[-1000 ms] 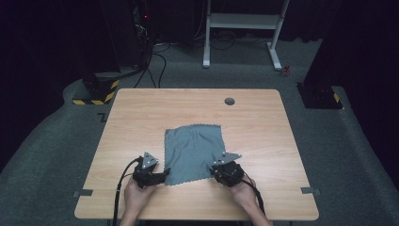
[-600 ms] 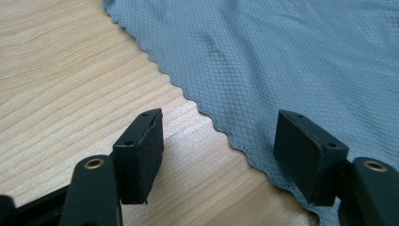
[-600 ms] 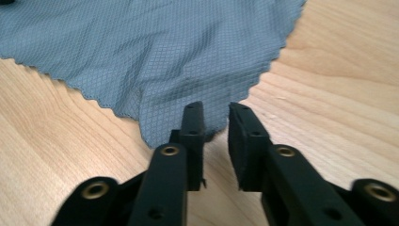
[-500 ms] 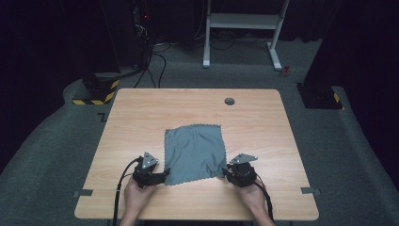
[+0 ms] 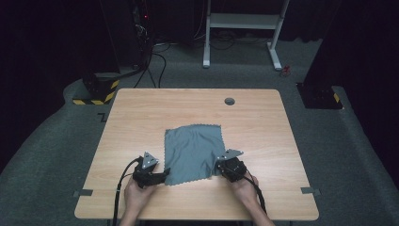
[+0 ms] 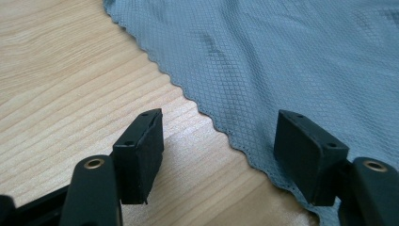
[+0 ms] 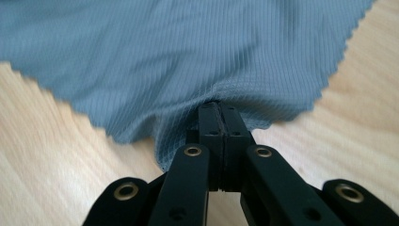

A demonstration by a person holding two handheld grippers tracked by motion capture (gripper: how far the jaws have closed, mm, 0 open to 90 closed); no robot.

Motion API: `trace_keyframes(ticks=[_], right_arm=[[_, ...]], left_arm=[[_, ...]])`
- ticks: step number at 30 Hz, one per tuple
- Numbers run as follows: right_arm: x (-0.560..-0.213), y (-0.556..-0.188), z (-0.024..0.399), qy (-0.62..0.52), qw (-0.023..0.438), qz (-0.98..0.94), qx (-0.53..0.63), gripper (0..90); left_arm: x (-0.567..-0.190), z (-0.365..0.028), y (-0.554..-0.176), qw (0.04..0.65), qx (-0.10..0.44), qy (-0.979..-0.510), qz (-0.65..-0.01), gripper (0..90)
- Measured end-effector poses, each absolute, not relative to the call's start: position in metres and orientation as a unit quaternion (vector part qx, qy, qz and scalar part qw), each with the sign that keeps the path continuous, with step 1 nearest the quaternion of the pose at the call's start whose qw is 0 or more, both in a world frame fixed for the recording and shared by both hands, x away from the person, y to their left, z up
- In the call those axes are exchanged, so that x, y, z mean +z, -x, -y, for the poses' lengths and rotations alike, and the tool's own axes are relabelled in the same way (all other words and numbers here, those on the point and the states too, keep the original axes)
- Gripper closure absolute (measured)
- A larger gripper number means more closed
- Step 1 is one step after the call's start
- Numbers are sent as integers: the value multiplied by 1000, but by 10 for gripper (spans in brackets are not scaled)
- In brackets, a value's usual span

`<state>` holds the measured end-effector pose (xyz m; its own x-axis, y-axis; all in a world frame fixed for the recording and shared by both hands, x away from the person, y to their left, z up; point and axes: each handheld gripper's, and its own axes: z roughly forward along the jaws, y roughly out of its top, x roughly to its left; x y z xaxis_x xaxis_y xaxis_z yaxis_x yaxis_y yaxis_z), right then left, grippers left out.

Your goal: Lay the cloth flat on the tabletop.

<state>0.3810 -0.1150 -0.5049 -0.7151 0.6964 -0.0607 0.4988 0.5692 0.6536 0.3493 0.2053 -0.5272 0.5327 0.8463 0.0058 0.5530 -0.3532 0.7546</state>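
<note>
High view, cloth: a grey cloth lies spread on the wooden tabletop, nearer the near edge than the far one and about midway between the left and right edges; its near-left corner reaches closest to the near edge.
High view, left gripper: the left gripper sits at the cloth's near-left corner, held in the person's left hand coming in over the near edge.
High view, right gripper: the right gripper sits at the cloth's near-right corner, in the person's right hand.
Left gripper view, jaws: spread wide and released, gripping nothing; the scalloped edge of the cloth runs slantwise between them, the left jaw over bare wood, the right jaw over the fabric.
Left gripper view, contact: whether the right jaw touches the fabric I cannot tell.
Right gripper view, jaws: they have just been closing and now stand clenched together on a pinch of the cloth, which puckers up into folds around the tips.
Right gripper view, cloth: it fans out away from the jaws; bare wood shows on both sides.
Far side of tabletop: a small round dark grommet near the far edge, well apart from the cloth.
</note>
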Motion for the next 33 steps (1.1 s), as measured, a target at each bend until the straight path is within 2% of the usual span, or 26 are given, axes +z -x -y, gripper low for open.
trace_keyframes(ticks=[7,9,11,19,23,25,27,28,33], right_arm=[[-507,-389,101,-334,162,-879,300,886],[-511,-391,100,-336,161,-876,305,841],[-510,-390,105,-345,151,-870,318,790],[-503,-375,131,-373,135,-847,354,775],[-512,-379,128,-377,130,-847,350,761],[-516,-383,124,-379,125,-846,354,786],[-517,-384,120,-373,130,-848,353,877],[-517,-384,119,-368,134,-850,351,892],[-514,-377,123,-352,146,-859,342,899]], left_arm=[[-527,-205,-349,361,203,-798,-439,336],[-527,-205,-349,361,203,-798,-439,335],[-527,-205,-349,361,203,-798,-439,335],[-527,-205,-349,361,203,-798,-439,335],[-527,-205,-349,361,203,-798,-438,335],[-527,-205,-349,361,203,-798,-439,335],[-527,-205,-349,361,203,-798,-439,335],[-527,-205,-349,361,203,-798,-439,335],[-527,-205,-349,361,202,-798,-439,335]])
